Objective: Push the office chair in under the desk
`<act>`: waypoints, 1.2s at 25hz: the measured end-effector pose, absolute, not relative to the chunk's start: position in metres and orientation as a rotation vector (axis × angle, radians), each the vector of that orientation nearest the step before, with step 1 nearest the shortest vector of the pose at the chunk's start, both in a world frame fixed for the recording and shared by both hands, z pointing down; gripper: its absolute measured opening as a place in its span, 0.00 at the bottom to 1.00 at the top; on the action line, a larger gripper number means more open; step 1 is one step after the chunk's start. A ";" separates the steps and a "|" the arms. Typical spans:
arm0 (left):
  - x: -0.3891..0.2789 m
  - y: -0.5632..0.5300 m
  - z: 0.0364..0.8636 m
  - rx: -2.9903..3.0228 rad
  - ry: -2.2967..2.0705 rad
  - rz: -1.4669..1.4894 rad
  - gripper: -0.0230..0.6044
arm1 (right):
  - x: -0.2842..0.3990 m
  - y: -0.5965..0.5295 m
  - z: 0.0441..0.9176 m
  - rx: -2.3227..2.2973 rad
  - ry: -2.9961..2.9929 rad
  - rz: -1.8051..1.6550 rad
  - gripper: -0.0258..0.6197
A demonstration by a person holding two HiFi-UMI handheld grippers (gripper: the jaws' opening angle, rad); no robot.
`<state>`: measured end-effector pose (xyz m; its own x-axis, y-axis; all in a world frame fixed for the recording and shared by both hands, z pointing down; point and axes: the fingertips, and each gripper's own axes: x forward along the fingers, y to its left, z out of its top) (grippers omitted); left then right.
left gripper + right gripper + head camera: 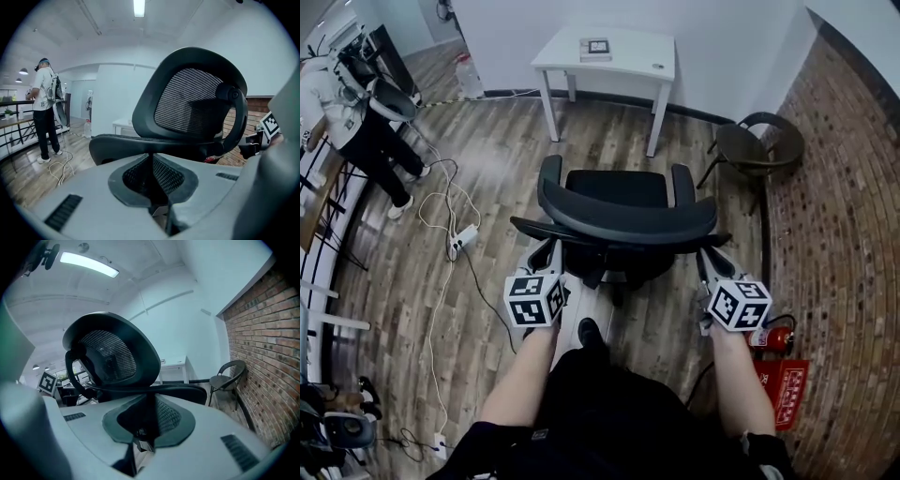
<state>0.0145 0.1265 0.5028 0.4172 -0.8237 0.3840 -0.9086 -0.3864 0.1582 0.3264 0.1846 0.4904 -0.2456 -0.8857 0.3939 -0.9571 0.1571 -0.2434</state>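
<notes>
A black mesh-backed office chair (617,190) stands in the middle of the wood floor, its back towards me and its seat facing the white desk (630,67) by the far wall. A strip of floor separates chair and desk. My left gripper (547,253) is shut, its tips against the lower left of the backrest (197,105). My right gripper (705,262) is shut too, at the backrest's lower right edge (117,350). In both gripper views the jaws meet in a seam with nothing between them, just below the chair's curved frame.
A dark round-backed chair (752,148) stands by the brick wall (844,216) at the right. A fire extinguisher (771,337) and a red box (787,390) lie near my right arm. Cables and a power strip (461,239) trail at the left, where a person (358,122) stands.
</notes>
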 end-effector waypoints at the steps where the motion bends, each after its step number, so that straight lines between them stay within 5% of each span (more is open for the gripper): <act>1: 0.015 0.118 0.503 2.333 -1.484 0.335 0.06 | 0.326 0.176 0.490 1.822 -2.257 0.675 0.11; 30: -0.002 -0.104 0.507 2.380 -1.361 0.430 0.06 | 0.312 -0.043 0.489 1.890 -2.241 0.729 0.11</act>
<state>-0.0024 -0.1038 0.5066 0.4887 -0.7578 0.4323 -0.8687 -0.4687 0.1603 0.3121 -0.0434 0.4888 -0.2126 -0.8960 0.3898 -0.9539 0.1038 -0.2815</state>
